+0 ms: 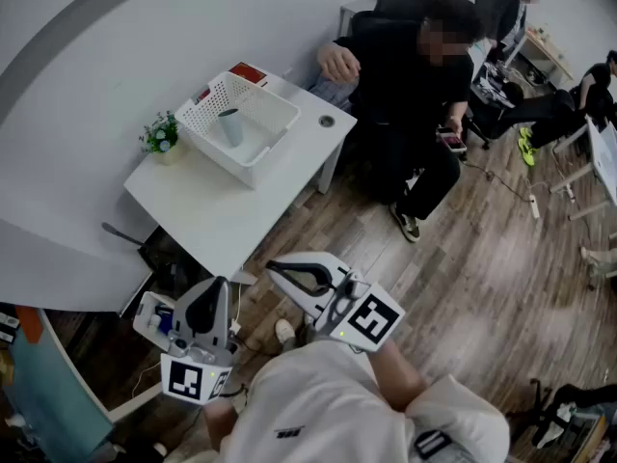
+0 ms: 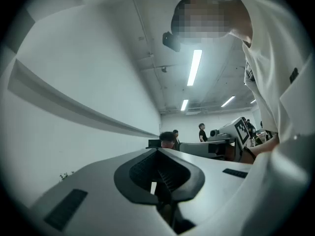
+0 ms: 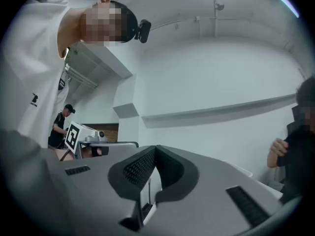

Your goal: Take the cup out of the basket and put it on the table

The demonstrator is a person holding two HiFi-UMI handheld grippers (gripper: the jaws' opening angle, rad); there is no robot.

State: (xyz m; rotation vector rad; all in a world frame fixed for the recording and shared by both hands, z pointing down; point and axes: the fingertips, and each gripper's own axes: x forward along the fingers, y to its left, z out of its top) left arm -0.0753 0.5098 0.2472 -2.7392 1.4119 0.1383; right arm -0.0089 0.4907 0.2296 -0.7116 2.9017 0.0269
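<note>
While the grey cylindrical cup (image 1: 229, 126) sits in that white plastic basket (image 1: 273, 114), my left gripper (image 1: 218, 287) and right gripper (image 1: 281, 269) idle, jaws together, empty

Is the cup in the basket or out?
In: the cup stands upright inside the white basket on the table.

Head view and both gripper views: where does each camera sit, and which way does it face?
Head view: on the person's head, steeply down at white table, basket, cup; left claw, right claw, shirt show.
Left gripper view: on left claw, facing over shut jaws toward ceiling lights; shirt shows.
Right gripper view: on right claw, over shut jaws toward wall; shirt shows.
Shared: both gripper views show the head camera.
</note>
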